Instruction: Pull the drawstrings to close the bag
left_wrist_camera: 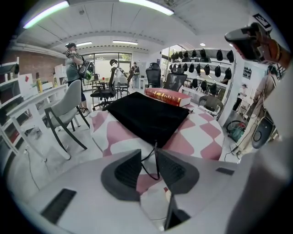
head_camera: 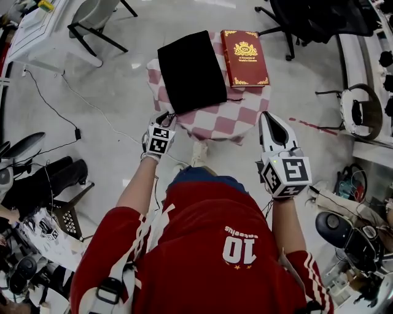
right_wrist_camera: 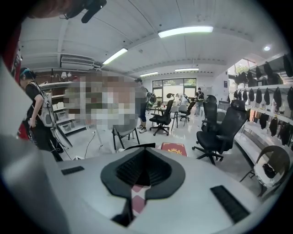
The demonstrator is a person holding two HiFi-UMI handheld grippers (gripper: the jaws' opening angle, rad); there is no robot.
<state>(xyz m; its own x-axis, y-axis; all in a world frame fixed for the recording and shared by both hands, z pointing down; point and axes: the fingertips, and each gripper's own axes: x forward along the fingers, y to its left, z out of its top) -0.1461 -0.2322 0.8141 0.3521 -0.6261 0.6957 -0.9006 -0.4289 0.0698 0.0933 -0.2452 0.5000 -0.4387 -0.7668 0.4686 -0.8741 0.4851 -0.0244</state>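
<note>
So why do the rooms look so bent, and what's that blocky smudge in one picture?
Left gripper view: wide-angle lens bows the ceiling lights, corners go dark. Right gripper view: mosaic added afterwards to hide a face. Head view: glare on the floor.

**Black bag, red book, pink-and-white checks**

The bag (head_camera: 191,70) is plain matt black, and its drawstring (left_wrist_camera: 156,155) is black too. The book (head_camera: 244,58) is deep red with a gold crest, gold lettering and gold corner ornaments. The cloth on the tabletop (head_camera: 227,122) has a diamond check of dusty pink and white. The left gripper (left_wrist_camera: 149,154) and the right gripper (right_wrist_camera: 143,160) have pale grey-white bodies and dark grey ribbed fingers (left_wrist_camera: 126,171). Their marker cubes (head_camera: 288,172) show black squares on white. The person's shirt (head_camera: 209,257) is red with white stripes and a white number. The floor (head_camera: 123,92) is pale glossy grey.
</note>
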